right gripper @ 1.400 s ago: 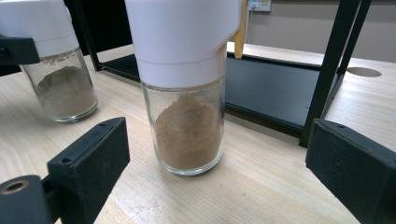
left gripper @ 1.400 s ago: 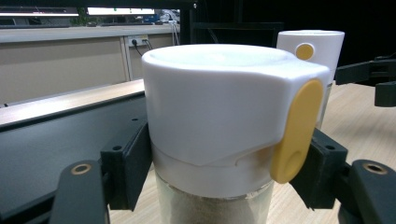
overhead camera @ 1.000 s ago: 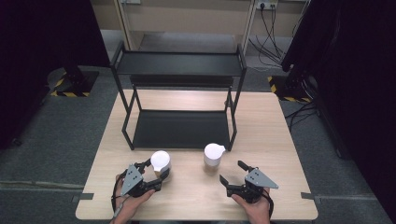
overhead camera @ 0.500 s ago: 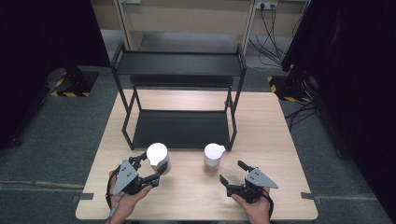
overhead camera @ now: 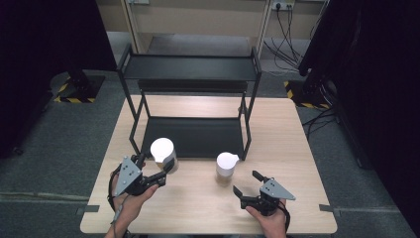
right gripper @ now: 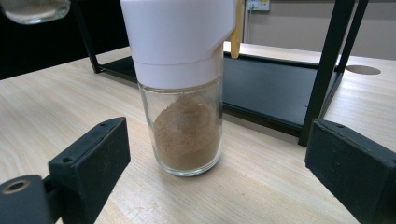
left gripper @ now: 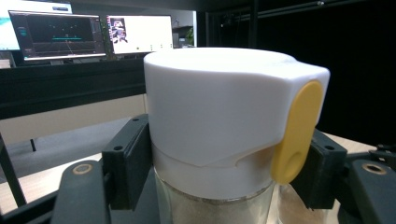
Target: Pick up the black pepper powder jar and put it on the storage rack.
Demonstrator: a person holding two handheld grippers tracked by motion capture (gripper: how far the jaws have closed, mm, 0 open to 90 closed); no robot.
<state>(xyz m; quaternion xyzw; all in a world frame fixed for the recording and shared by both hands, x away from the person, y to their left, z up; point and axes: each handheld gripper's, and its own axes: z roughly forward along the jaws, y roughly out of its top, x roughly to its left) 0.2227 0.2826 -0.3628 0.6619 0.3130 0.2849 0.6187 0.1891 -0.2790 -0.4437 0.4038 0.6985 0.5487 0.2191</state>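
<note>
White-capped glass jar [left gripper: 219, 140], yellow tab [left gripper: 296, 133]

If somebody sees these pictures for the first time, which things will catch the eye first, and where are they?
First, the left tool at the table's near left, shut on a white-capped jar just below its cap. Next, a second jar with brown powder stands on the wooden table, in front of the open right tool. Behind both stands a black two-level shelf.
</note>
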